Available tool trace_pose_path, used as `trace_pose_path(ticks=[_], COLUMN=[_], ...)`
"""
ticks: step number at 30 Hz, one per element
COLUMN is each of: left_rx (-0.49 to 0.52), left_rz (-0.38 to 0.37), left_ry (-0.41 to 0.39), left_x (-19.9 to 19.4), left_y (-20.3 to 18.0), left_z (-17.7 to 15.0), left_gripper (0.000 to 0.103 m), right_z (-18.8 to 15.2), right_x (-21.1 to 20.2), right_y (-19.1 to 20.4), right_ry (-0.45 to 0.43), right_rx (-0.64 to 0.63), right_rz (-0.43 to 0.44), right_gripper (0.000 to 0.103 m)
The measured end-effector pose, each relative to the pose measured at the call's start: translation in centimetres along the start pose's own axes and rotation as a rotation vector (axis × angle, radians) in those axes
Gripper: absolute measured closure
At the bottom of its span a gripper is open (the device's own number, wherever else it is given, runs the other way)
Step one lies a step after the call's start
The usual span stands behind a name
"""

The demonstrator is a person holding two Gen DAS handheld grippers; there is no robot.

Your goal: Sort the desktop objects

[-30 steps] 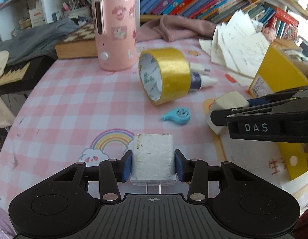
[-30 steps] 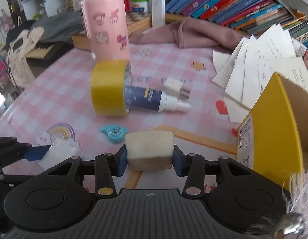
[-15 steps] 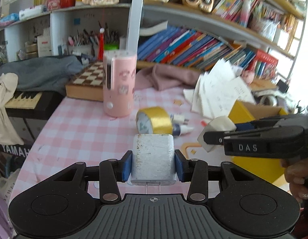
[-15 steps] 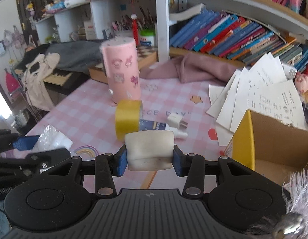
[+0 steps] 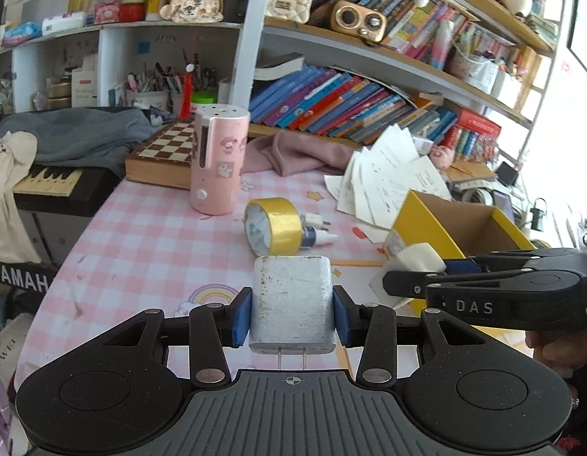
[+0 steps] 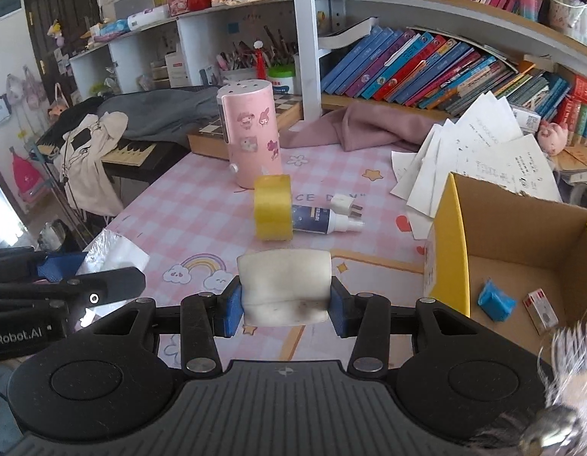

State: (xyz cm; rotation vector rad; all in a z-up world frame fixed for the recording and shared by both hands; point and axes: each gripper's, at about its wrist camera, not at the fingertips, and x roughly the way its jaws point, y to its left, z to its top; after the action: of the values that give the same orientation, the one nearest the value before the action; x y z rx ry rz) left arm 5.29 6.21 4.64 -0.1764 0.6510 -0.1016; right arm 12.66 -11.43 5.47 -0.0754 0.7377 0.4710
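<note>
My left gripper (image 5: 292,309) is shut on a white plug charger (image 5: 292,300), held high above the pink checked table (image 5: 149,243). My right gripper (image 6: 284,302) is shut on a white eraser (image 6: 284,285), also held high; it shows at the right of the left wrist view (image 5: 411,262). The open yellow cardboard box (image 6: 447,250) stands to the right, with a blue item (image 6: 495,302) and a small white-red box (image 6: 540,309) inside. On the table lie a yellow tape roll (image 6: 272,207), a spray bottle (image 6: 324,220) and a small white plug (image 6: 345,205).
A tall pink cylinder (image 5: 217,163) stands behind the tape roll. A chessboard box (image 5: 164,152), pink cloth (image 5: 293,150) and loose papers (image 5: 388,174) lie at the back. Bookshelves rise behind. A keyboard (image 5: 46,182) and clothes sit off the table's left edge.
Both grippers have risen well above the table and pulled back, each keeping its object. The box's inside has come into the right wrist view.
</note>
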Motion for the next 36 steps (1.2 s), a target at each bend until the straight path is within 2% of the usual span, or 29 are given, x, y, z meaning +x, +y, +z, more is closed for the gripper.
trace_pose_path(ticks=[7, 19, 36], left_rx=[0.01, 0.018, 0.119], left_rz=[-0.028, -0.105, -0.319], left_ry=[-0.014, 0.015, 0.071], left_x=[-2.8, -4.9, -3.1], left_y=[0.0, -0.5, -5.2], left_z=[-1.4, -4.1, -4.9], left_gripper=[0.062, 0.061, 0.061], right_z=[-1.9, -6.1, -10.1], right_x=[-3.3, -6.8, -11.7], right_y=[1.1, 2.5, -1.0], right_ry=[-0.05, -0.027, -0.017], right_rx=[0.022, 0.077, 0.222], right_rz=[-0.035, -0.098, -0.287], right_gripper=[0.061, 0.061, 0.061])
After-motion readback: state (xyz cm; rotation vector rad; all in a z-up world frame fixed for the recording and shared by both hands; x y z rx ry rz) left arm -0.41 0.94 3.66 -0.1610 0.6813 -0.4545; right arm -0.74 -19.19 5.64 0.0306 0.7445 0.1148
